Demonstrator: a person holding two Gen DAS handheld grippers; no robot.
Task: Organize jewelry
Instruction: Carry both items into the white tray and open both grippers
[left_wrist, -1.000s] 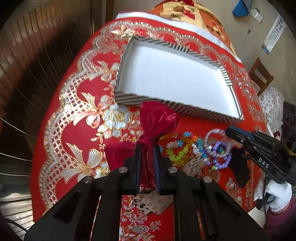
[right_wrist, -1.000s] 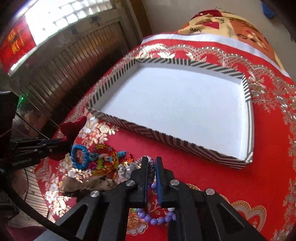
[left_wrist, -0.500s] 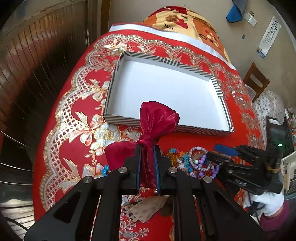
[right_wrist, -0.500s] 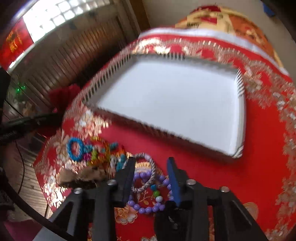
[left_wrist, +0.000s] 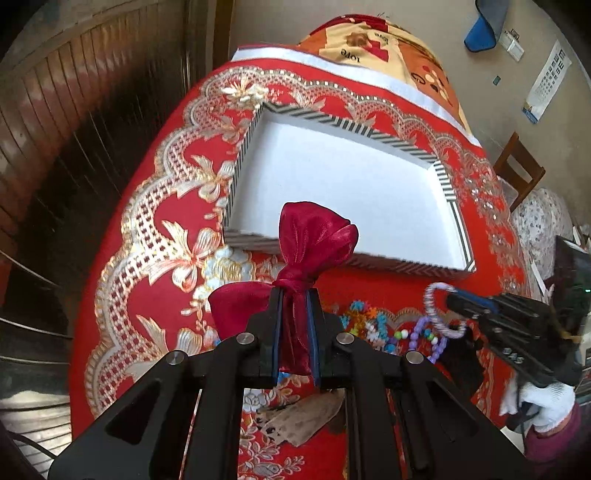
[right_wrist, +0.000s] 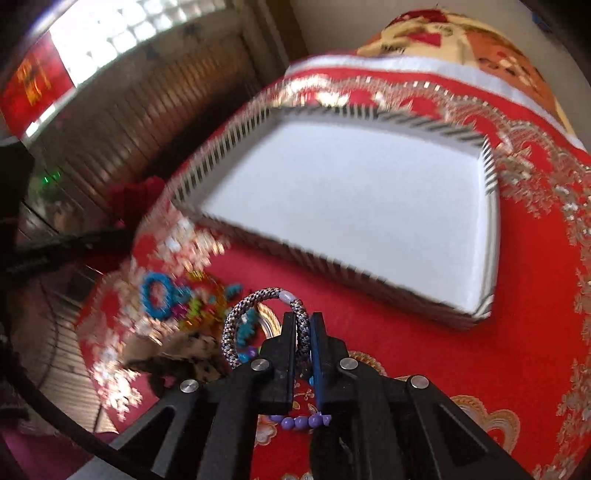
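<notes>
Two tools grip: left tool (left_wrist: 294, 325) pinches red bow (left_wrist: 314, 236), right tool (right_wrist: 303, 332) clamps braided bracelet (right_wrist: 236, 314)

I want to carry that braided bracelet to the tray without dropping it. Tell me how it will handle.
The braided bracelet probably holds its shape: its loop stands open beside the right gripper. It looks light, being thin cord. Pinched at one point, it may swing on the way to the tray.
</notes>
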